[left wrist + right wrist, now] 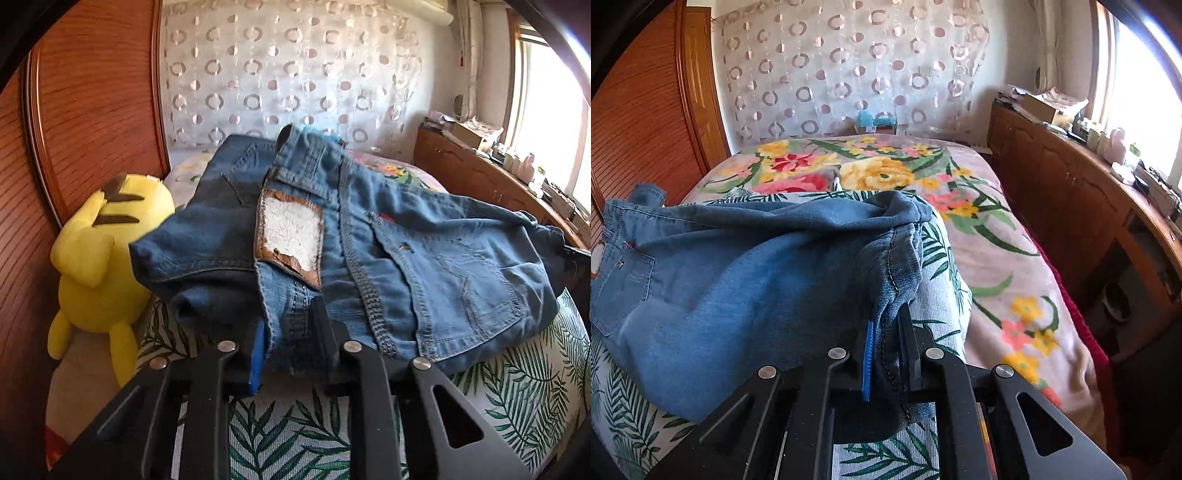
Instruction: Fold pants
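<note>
Blue denim pants [406,251] lie bunched on a leaf-print pillow on the bed, back side up, with a worn brown waistband patch [291,236] and a back pocket [469,280] showing. My left gripper [291,332] is shut on the waistband edge near the patch. In the right wrist view the pants [746,280] spread to the left, and my right gripper [886,354] is shut on a stitched seam edge at their right side. The cloth is lifted slightly at both grips.
A yellow plush toy [99,258] sits left against the wooden headboard [74,110]. A floral blanket [997,240] covers the bed. A wooden cabinet [1071,192] with clutter runs along the right under a bright window. A patterned curtain [849,74] hangs behind.
</note>
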Motion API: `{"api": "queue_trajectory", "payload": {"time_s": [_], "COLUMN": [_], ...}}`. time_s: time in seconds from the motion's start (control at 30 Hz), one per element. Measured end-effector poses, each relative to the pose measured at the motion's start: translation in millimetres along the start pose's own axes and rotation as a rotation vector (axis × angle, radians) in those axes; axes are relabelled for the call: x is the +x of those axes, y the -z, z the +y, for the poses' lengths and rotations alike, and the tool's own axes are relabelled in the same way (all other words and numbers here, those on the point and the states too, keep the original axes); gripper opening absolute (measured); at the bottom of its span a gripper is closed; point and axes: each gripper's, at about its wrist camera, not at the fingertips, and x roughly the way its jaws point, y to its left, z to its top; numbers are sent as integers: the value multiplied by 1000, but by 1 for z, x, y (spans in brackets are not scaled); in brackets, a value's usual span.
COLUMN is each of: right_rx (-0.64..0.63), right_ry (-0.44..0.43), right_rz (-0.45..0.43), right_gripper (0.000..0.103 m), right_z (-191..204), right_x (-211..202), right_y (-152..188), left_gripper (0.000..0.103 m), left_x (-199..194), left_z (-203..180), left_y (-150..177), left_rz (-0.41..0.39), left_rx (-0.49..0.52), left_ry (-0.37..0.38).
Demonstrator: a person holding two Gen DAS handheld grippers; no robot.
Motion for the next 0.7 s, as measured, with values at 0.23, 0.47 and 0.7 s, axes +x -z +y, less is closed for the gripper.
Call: {"api": "queue_trajectory", "payload": {"time_s": [0.23,0.47,0.7], "right_rx": [-28,-30,-58], "right_ry": [31,38,55], "right_rz": [-71,-112,-114], "right_gripper": [10,10,10], "right_z": [6,7,12], "right_x": [-23,-50,-57], "right_y": [3,21,38], "left_gripper": [14,3,3], "left_x": [-24,-65,-45], "left_z": [-12,-14,2], "left_y": [-7,-13,-14], "left_rz": [-76,-154,-118], "left_rx": [47,80,57], "left_ry": [-33,-35,-22]}}
